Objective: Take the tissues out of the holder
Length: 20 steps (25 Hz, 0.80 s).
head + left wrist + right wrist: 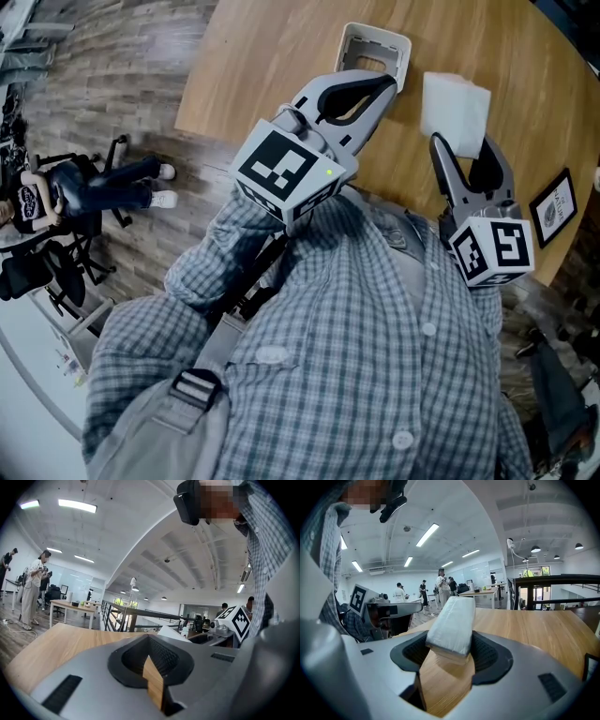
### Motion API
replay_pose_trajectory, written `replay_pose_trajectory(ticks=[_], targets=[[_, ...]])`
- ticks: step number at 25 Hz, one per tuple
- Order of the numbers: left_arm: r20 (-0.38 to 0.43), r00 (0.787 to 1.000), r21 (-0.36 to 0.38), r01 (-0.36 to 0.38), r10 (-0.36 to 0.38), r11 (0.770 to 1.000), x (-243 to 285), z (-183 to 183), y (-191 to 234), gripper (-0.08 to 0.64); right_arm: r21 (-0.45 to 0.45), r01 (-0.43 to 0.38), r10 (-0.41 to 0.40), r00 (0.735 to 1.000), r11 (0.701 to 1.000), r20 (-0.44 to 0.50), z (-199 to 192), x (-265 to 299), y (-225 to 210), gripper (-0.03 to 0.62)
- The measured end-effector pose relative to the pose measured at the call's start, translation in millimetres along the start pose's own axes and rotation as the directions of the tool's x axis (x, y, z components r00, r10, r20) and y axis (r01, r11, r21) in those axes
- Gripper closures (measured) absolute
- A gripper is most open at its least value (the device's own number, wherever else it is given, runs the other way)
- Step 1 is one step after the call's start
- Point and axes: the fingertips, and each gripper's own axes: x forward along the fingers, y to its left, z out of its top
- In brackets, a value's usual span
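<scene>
The white tissue holder (375, 49) lies on the round wooden table (262, 56), and I see nothing inside it. My left gripper (384, 86) rests just in front of the holder, jaws shut with nothing between them (151, 657). To the right, a flat white stack of tissues (455, 111) sits apart from the holder. My right gripper (466, 142) is shut on the stack's near end. In the right gripper view the stack (452, 618) stands out between the black pads (490, 656) above the tabletop, and the left gripper (382, 609) is at the left.
A small black-framed sign (553, 208) lies near the table's right edge, also in the right gripper view (593, 667). The table's left edge drops to a wood floor, where a person sits on a chair (103, 187). Desks and people stand far behind.
</scene>
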Motion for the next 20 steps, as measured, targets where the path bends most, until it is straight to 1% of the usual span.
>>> replay_pose_trajectory(ticks=[8,13,20], targets=[[-0.003,1.0,-0.015,-0.007,0.007,1.0,-8,-6,6,0.56,0.004,0.003,-0.003,1.0,1.0,-0.004,-4,6,9,0.314],[0.003,1.0,-0.014,0.003,-0.002,1.0,-12,-6,2,0.56,0.007,0.014,-0.014,1.0,1.0,-0.003,-6,2,13,0.314],[-0.01,1.0,-0.026,-0.002,0.001,1.0,4,0,10,0.56,0.008,0.009,-0.009,1.0,1.0,-0.017,4,12,0,0.314]])
